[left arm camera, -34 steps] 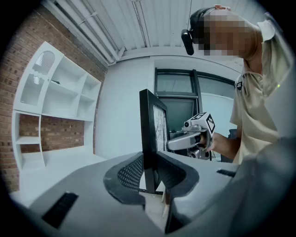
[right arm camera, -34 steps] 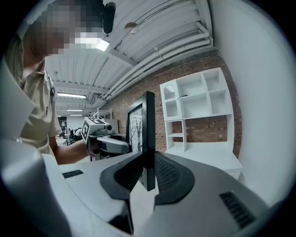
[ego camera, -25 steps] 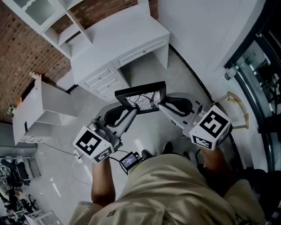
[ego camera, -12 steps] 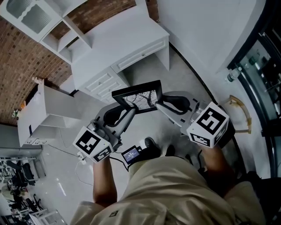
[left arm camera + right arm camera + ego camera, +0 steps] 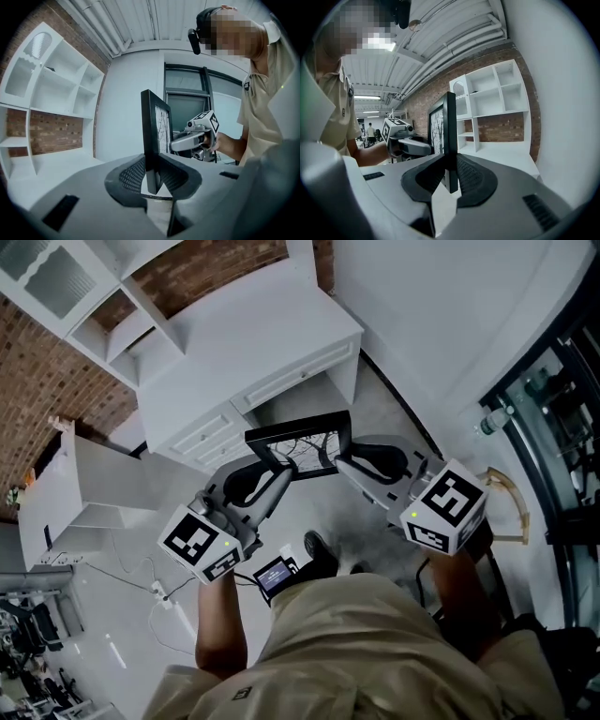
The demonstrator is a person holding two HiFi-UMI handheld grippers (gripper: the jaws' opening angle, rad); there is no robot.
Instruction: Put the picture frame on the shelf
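Both grippers are on the frame (image 5: 300,444), one at each end. The left gripper (image 5: 274,468) pinches the frame's left edge between its dark pads. The right gripper (image 5: 339,465) is clamped the same way on the right edge. Each gripper view shows the black rim edge-on, squeezed tight in the jaws. The frame hangs in the air over the floor (image 5: 319,507), just in front of the white worktop (image 5: 244,329) and clear of it. Its long axis runs side to side from gripper to gripper, across the person's front. It stands upright, the branch picture facing back at the person and its back toward the brick wall (image 5: 47,381). The shelf (image 5: 122,320) rises off the worktop's far side, well apart from the frame.
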